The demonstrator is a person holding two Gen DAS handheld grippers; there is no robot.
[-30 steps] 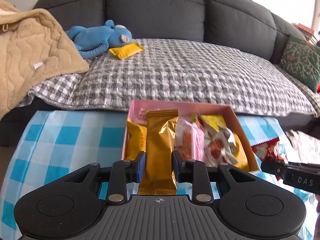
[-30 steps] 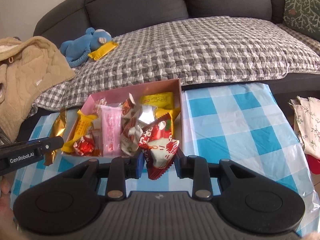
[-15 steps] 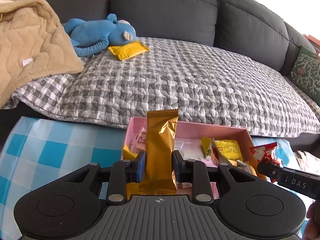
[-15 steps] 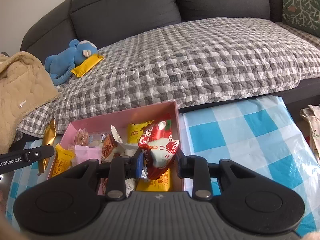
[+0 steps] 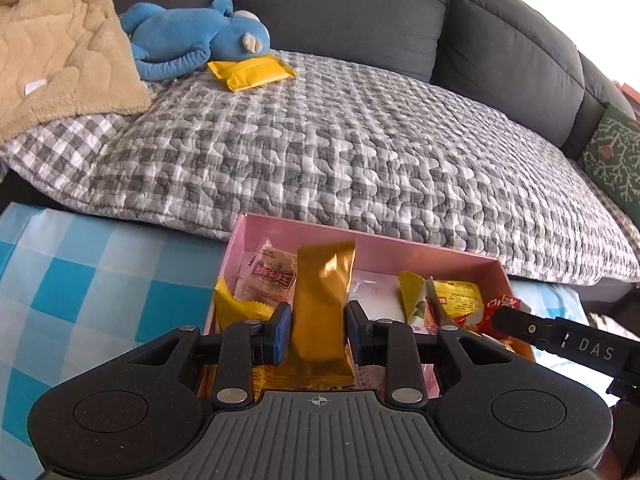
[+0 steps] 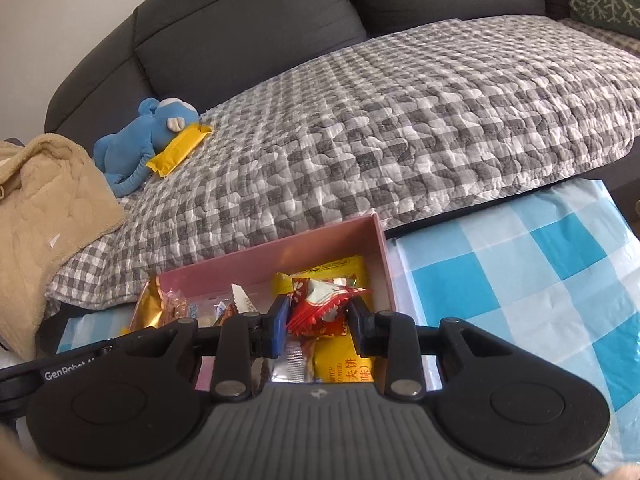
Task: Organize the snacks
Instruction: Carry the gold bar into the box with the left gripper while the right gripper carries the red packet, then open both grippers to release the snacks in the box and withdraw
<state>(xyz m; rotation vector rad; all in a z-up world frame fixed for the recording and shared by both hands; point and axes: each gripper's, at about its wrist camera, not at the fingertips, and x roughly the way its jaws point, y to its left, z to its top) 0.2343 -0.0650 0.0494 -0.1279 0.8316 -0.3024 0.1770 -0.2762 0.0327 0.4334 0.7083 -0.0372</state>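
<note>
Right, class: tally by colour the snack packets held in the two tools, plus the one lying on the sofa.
Gold packet, in the left tool: 1
Red packet, in the right tool: 1
Yellow packet, on the sofa by the blue plush toy: 1
Total: 3

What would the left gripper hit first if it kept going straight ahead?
Probably the pink box's far wall, beyond the gold packet the left gripper holds; past it, the quilt. Depth is unclear.
</note>
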